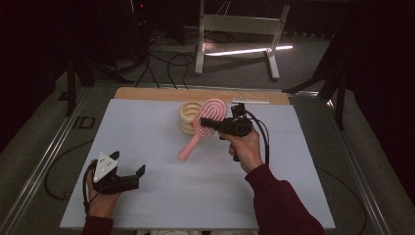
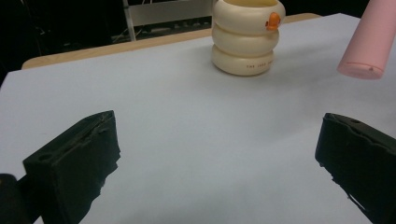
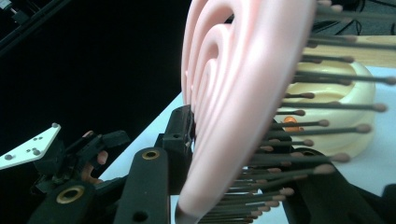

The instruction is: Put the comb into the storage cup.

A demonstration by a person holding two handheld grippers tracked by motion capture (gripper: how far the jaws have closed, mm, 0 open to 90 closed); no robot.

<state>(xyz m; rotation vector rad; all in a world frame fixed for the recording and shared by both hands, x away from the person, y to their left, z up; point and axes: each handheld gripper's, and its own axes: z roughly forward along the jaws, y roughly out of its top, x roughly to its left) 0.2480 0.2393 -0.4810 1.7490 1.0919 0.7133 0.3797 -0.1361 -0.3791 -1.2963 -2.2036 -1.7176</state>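
Two grippers are at work over the pale table [image 1: 147,147], but only one is busy. The right gripper [image 1: 211,122] is clenched on the head of a pink hairbrush [image 1: 205,125], holding it off the surface at a slant, with its handle pointing down toward the near left and its head up beside the cream ringed holder [image 1: 188,117] toward the far side of the table. From the right gripper view the jaws press the ribbed back of the hairbrush on one side and its bristles [image 3: 299,135] on the other.

Near the left corner, the left gripper [image 1: 129,171] hovers with its jaws spread wide and nothing between them; its own view looks across bare table at the holder, with the handle's end hanging at the upper right.

By my reckoning the pick-up is done. What seems left is carrying the hairbrush to the holder and setting it in, and that has not happened yet.
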